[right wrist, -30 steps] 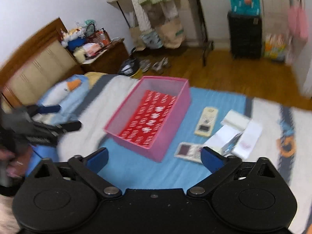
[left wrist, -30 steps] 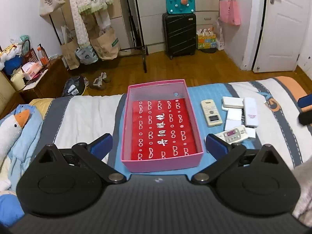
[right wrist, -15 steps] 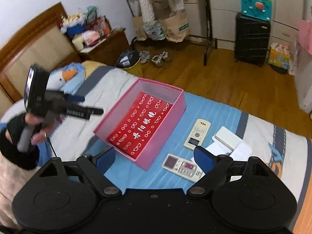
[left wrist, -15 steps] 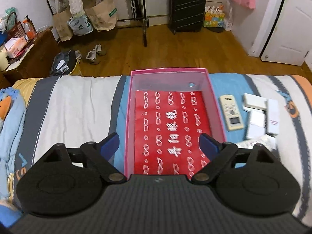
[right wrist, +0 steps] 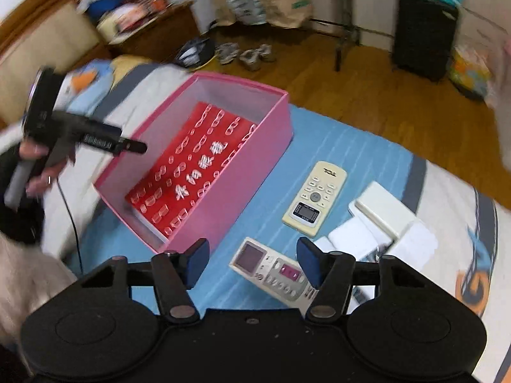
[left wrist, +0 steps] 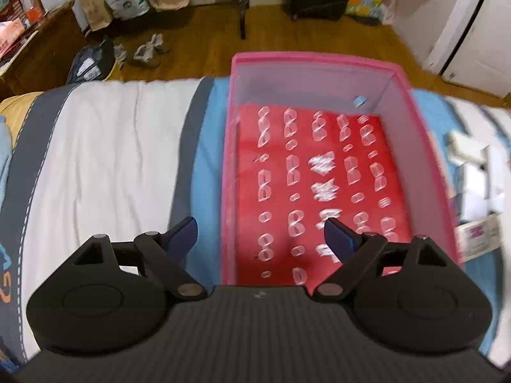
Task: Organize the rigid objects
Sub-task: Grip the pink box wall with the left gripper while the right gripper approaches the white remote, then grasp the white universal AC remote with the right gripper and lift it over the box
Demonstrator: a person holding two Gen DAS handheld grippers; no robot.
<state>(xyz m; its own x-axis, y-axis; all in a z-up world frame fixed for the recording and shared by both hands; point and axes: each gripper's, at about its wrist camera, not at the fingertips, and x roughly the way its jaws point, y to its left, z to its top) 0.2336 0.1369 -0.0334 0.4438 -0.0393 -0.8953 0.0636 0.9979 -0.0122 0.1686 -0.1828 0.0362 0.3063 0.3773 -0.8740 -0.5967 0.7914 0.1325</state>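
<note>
One pink box (right wrist: 223, 172) with a red patterned lining sits open on the bed (left wrist: 105, 159), centre of the right wrist frame. Two remote controls lie to its right: a cream one (right wrist: 314, 198) and a white one with a pink panel (right wrist: 271, 269) at lower centre. Beside them, at right, is a cluster of white boxes (right wrist: 383, 217); their count is unclear.

The left gripper (left wrist: 258, 233) points steeply down, its jaws open and empty, straddling the box's left wall. The right gripper (right wrist: 252, 258) also tilts down; its jaws have just been closing, still apart, above the white remote without touching it.

A hand (right wrist: 35, 166) holds the left gripper's handle at frame left. A suitcase (right wrist: 424, 32) and shoes (right wrist: 246, 54) stand on the floor beyond.
</note>
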